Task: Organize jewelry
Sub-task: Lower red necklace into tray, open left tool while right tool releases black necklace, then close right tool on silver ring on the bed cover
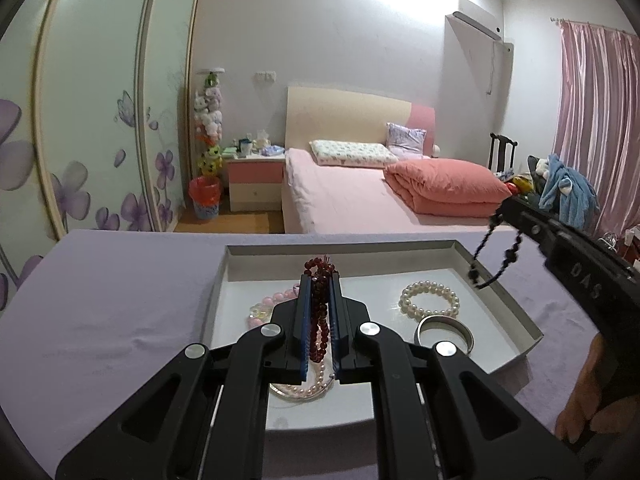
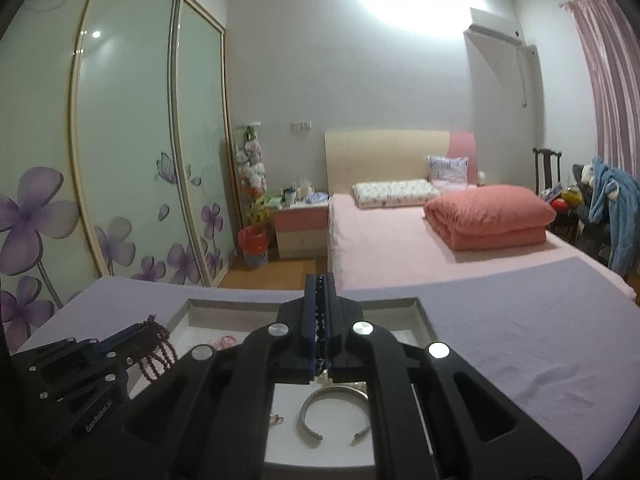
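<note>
You see glossy red beads point(image 1: 319, 312), a polished metal bangle point(image 1: 444, 330), a matt white tray point(image 1: 516, 320) and lilac cloth point(image 1: 112, 300).

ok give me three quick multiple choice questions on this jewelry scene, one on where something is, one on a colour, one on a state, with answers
1. Where does the white pearl bracelet lie?
A. inside the white tray
B. on the purple cloth beside the tray
C. on the bed

2. What colour are the beads held in the left claw?
A. white
B. dark red
C. green

3. What is the state of the right claw?
A. wide open and holding nothing
B. shut on a dark bead bracelet
C. resting flat in the tray

Answers:
1. A, the pearl ring sits on the tray floor next to the silver bangle.
2. B, the dark red bead strand hangs between the claw's fingers.
3. B, the left wrist view shows the dark beads dangling from it above the tray edge.
</note>
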`<state>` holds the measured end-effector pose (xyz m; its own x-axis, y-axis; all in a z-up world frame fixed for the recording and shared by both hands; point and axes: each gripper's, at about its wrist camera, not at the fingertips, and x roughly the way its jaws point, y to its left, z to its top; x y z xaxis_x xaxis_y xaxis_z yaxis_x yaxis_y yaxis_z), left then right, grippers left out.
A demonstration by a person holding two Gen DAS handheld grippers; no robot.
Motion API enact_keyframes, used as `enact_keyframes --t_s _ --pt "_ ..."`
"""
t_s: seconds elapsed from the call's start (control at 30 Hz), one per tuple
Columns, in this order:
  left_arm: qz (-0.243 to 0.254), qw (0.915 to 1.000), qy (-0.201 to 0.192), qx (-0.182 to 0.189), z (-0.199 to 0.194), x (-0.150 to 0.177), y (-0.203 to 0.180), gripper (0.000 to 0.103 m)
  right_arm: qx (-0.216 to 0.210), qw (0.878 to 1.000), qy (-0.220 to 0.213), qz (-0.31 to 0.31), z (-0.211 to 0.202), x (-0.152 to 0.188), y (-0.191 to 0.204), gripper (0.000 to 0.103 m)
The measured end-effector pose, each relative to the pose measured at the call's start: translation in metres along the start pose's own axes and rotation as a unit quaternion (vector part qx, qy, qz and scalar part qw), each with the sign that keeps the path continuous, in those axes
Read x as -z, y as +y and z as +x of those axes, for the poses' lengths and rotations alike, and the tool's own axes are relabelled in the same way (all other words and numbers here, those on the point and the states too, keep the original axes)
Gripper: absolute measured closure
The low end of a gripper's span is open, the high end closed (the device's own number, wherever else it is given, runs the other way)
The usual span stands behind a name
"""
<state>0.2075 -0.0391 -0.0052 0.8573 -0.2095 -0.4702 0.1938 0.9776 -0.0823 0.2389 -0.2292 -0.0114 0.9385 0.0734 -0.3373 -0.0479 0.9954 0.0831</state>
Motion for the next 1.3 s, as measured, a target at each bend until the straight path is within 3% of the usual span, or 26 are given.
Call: enact_keyframes --t_s 0.2,0.23,0.27,0.33,0.37,0.4,0.87,0.97,1.13,1.3 --pt "-0.004 0.9996 0.025 0.007 0.018 0.000 0.002 0.093 -0.013 0.998 0.063 0.026 0.038 0.009 -0.005 0.095" --pt "-0.006 0.9996 0.027 0.007 0.019 0.000 0.003 0.092 -0.015 0.997 0.076 0.028 0.043 0.012 -0.007 0.088" --pt "-0.009 0.9994 0.032 0.008 0.020 0.001 0.005 0.089 -0.015 0.996 0.084 0.032 0.045 0.014 -0.008 0.071" --pt "-0.015 0.9993 0.034 0.004 0.019 0.000 0.008 0.074 -0.012 0.996 0.081 0.037 0.044 0.016 -0.010 0.062" --pt "-0.019 0.9993 0.031 0.001 0.018 0.000 0.010 0.063 -0.010 0.996 0.080 0.036 0.044 0.017 -0.010 0.062" --pt "-0.025 0.9994 0.026 -0.003 0.014 0.000 0.014 0.061 -0.010 0.996 0.078 0.036 0.041 0.019 -0.012 0.062" --pt "-0.053 0.9981 0.025 -0.020 -0.021 0.005 0.037 0.061 -0.022 0.996 0.089 0.008 -0.005 0.038 -0.011 0.063" --pt "-0.055 0.9976 0.033 -0.024 -0.031 0.013 0.044 0.061 -0.040 0.992 0.119 -0.009 -0.018 0.053 -0.006 0.063" --pt "-0.066 0.9958 0.053 -0.036 -0.042 0.029 0.056 0.061 -0.082 0.976 0.197 -0.039 -0.031 0.090 0.009 0.063" --pt "-0.084 0.9931 0.064 -0.051 -0.048 0.038 0.071 0.061 -0.100 0.962 0.244 -0.067 -0.033 0.116 0.028 0.063"
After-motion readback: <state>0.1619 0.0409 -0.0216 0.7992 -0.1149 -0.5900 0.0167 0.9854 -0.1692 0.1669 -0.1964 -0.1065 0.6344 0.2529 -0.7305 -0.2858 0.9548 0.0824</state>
